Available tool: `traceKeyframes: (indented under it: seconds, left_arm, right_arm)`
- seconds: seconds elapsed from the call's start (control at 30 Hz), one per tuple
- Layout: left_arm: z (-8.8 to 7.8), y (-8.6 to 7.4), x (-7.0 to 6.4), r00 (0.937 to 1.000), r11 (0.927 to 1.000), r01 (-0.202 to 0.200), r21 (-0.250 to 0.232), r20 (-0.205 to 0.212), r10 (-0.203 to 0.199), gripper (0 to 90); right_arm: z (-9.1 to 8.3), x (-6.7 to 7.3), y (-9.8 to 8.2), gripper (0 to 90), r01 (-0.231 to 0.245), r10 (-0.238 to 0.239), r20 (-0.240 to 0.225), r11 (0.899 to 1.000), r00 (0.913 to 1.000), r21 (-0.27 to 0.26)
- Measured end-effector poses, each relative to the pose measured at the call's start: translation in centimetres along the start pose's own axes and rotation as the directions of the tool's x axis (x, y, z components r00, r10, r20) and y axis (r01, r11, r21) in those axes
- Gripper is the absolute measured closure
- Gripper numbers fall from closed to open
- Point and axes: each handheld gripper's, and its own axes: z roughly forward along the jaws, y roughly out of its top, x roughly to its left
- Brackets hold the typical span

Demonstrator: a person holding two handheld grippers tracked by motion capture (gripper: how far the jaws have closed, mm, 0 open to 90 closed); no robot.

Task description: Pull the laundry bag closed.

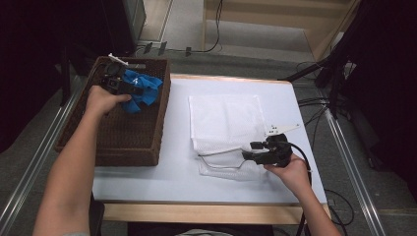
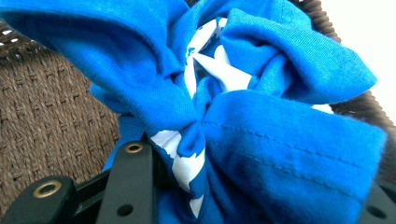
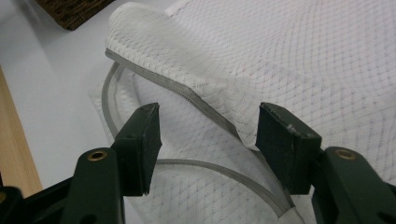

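**Blue garment gripped over the basket, mesh bag mouth propped open**

Fingers [image 2: 130, 186] of the left gripper [image 1: 129, 90] are being pressed into a bunched blue garment [image 2: 261, 140], its white-printed folds being squeezed between the black jaws in the left gripper view. In the high view, the blue garment [image 1: 142, 88] is being held above the far end of a brown wicker basket [image 1: 123, 132], which is sitting on the left part of the table [image 1: 172, 182], partly over its left edge.

At the right, a white mesh laundry bag [image 1: 223, 123] is lying flat on the white tabletop, well apart from the garment. The upper edge of its grey-trimmed opening is being raised by the right gripper [image 1: 251, 151] at the near end. In the right gripper view, the right gripper [image 3: 208, 144] is seen with its jaws standing apart; the lifted flap of the mesh bag [image 3: 280, 60] is being touched by the right-hand pad, while nothing is being clamped between the two pads. The zip-lined rim is curving below them.
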Motion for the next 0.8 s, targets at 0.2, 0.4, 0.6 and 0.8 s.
traceKeyframes:
  seconds: [0.2,0.4,0.6,0.8]
  left_arm:
    - [-1.2,-0.1,-0.3,0.9996,0.9999,0.003,-0.011,0.027,-0.002,54.0]
    - [-2.7,-0.2,-0.6,0.9993,0.9998,-0.006,-0.02,0.037,0.007,53.7]
    - [-4.3,-0.3,-1.6,0.9976,0.9986,-0.049,-0.019,0.048,0.05,53.8]
    - [-6.1,-0.1,-2.7,0.9942,0.9963,-0.078,-0.036,0.072,0.08,53.7]
  right_arm:
    - [0.0,0.1,0.0,41.0,0.004,-0.004,0.001,1.0,1.0,0.003]
    - [0.0,0.1,0.0,41.0,0.005,-0.005,0.001,1.0,1.0,0.003]
    - [0.1,0.2,0.1,41.0,0.015,-0.015,-0.001,1.0,0.9999,0.004]
    - [0.2,0.3,0.1,41.0,0.035,-0.035,0.003,0.999,0.9994,0.0]
